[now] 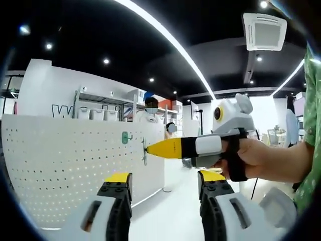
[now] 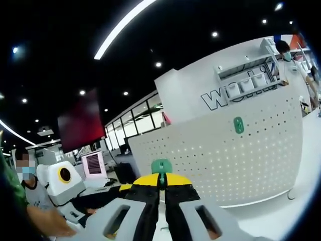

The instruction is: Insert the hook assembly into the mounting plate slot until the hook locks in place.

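A white perforated mounting plate stands upright in the left gripper view, with a small green hook piece fixed on it. My right gripper, held by a hand, comes in from the right with its yellow tips at the plate's right edge. A thin hook part sits at those tips. In the right gripper view my right gripper is shut on a green hook assembly. The plate lies beyond it, carrying the fixed green piece. My left gripper is open and holds nothing.
White shelves with boxes stand behind the plate. A white robot-like machine and a person sit at the left of the right gripper view. A green sleeve fills the right edge. The white floor runs below the plate.
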The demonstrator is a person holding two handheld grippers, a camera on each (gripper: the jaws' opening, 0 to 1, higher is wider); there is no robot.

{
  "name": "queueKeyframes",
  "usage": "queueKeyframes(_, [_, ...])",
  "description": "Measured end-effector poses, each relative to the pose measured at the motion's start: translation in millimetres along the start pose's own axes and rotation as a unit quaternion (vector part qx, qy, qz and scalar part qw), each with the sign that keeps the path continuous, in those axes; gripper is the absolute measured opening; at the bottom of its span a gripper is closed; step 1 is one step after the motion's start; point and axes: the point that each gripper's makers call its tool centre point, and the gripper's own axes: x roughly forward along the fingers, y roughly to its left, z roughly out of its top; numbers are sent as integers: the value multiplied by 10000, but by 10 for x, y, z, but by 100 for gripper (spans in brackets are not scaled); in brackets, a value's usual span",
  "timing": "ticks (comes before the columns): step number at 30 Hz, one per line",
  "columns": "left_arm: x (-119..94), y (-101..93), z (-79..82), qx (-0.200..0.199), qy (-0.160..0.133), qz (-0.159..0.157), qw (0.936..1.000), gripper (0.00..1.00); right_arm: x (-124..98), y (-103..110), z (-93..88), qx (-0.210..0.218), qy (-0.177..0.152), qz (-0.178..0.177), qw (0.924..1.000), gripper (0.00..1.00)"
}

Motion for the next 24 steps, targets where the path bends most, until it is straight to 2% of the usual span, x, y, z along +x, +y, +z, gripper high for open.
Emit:
queueKeyframes(3, [-9,-45,-12,70,150,-70,9998,56,-9,-43,-11,-257,-21,-92,9996,1])
queueKeyframes(9, [-31,-95,-38,104,322,-178,9993,59,-14,-131,-54,-389,11,-213,9990,1])
queueKeyframes(14, [-52,-113,-30,89,377,-200,9990,60,-4,-174,-96,-639,58,-322,9974,1])
queueKeyframes(21, [-126,-117,-66,100,678,-220,9974,63,20,-262,-155,-954,106,-475,9943,1])
queueKeyframes(24, [-162,-114,-57,115,703,-197,9973,65,22,-319,-196,-1039,130,-564,9929,1])
